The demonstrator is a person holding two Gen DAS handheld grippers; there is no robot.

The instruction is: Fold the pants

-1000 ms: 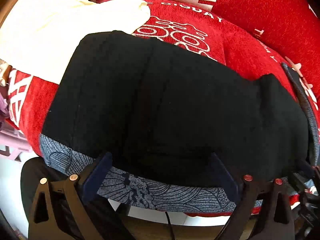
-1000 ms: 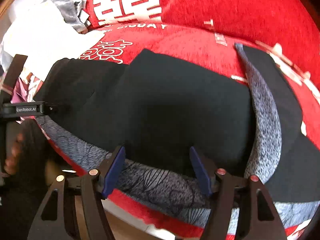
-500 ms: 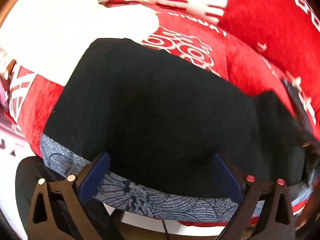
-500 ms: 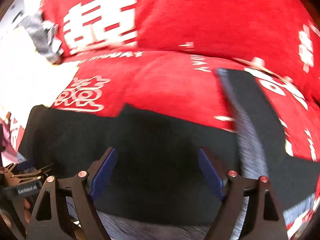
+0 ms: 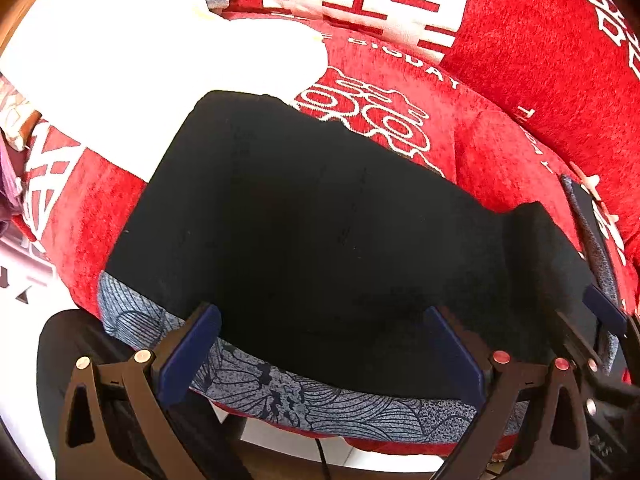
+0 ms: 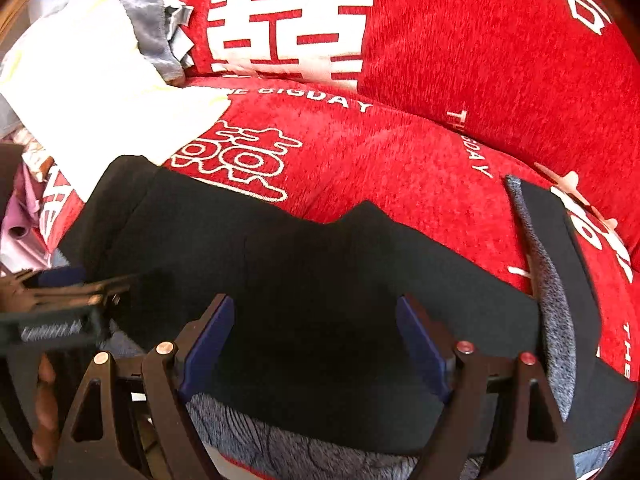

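Observation:
The black pants (image 5: 304,224) lie folded across a red sofa seat, with a grey-blue patterned lining (image 5: 320,404) showing along the near edge. My left gripper (image 5: 324,320) is open, its blue pads either side of the near edge. In the right wrist view the pants (image 6: 320,280) spread left to right, with a grey strip of lining (image 6: 548,288) turned up at the right. My right gripper (image 6: 316,320) is open over the near edge. The left gripper (image 6: 60,304) shows at the left there.
The red sofa cover (image 6: 380,152) with white lettering lies under the pants, with back cushions (image 6: 480,32) behind. A white cloth (image 5: 160,60) and a grey garment (image 6: 148,16) lie at the far left. The sofa's front edge (image 5: 360,440) is just below the grippers.
Both grippers have stayed open over the near edge. The right wrist view swung up toward the cushions and has come back down. The pants' far edge now lies nearer.

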